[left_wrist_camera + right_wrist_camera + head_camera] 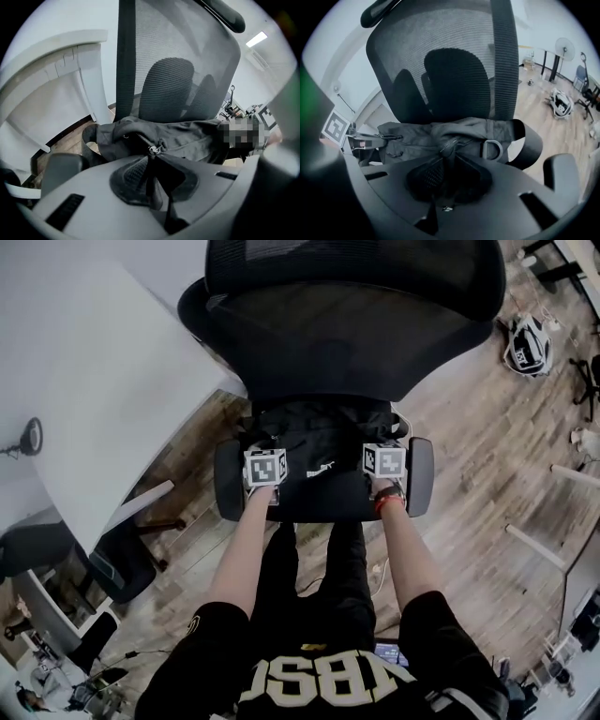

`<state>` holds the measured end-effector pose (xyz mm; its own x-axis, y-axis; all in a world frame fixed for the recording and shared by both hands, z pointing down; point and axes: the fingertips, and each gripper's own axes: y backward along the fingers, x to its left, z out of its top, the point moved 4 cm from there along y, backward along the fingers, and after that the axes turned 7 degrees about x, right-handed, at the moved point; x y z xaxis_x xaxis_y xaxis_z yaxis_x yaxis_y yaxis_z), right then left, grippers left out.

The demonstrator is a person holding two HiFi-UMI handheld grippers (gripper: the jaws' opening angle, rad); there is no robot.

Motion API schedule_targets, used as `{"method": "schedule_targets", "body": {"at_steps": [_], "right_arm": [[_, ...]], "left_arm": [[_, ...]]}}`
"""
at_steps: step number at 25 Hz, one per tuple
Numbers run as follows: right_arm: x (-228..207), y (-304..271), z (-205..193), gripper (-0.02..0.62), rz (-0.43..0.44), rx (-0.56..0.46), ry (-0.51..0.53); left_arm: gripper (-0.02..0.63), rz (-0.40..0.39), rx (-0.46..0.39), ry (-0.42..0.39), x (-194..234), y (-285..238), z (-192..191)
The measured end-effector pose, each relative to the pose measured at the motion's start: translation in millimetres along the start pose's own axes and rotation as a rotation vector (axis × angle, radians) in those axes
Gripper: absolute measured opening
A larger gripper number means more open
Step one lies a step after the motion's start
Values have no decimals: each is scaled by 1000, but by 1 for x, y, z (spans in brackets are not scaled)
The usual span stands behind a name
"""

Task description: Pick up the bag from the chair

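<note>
Since that soft black fabric bag is basically a floppy sack, it's going to sag and fold wherever it isn't held, so two grips spread apart make sense. It sits over the seat of the black mesh office chair, in front of the backrest and between the two padded armrests. Can't tell from these shots whether its bottom is resting on the cushion or clear of it.

Left gripper is pinched tight on a fold of the cloth right by the metal zip pull. Right gripper is clamped the same way on a bunched fold near the other end, just beside a grey D-ring.

My guess is it's light-ish and not fragile, but thin cloth can creep out of closed jaws if the load swings. The seams, the zip tape or the webbing by that ring look like sturdier places to grab. Lifting both ends evenly should keep it from tipping, and loose straps could snag an armrest.
</note>
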<state>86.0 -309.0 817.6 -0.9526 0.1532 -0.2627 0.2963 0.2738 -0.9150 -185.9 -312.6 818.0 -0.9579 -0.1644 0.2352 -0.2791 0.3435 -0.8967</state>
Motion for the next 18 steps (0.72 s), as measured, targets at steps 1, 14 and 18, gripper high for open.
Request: {"method": "schedule_targets", "body": {"at_steps": [1, 14, 18], "right_arm": [[3, 9, 3, 35, 5, -19, -6], [31, 123, 44, 35, 13, -237, -10], [36, 156, 62, 35, 28, -304, -15]], "left_arm": [[42, 1, -17, -1, -2, 9, 4], [43, 34, -257, -34, -41, 130, 66], [43, 43, -328, -34, -52, 165, 84]]}}
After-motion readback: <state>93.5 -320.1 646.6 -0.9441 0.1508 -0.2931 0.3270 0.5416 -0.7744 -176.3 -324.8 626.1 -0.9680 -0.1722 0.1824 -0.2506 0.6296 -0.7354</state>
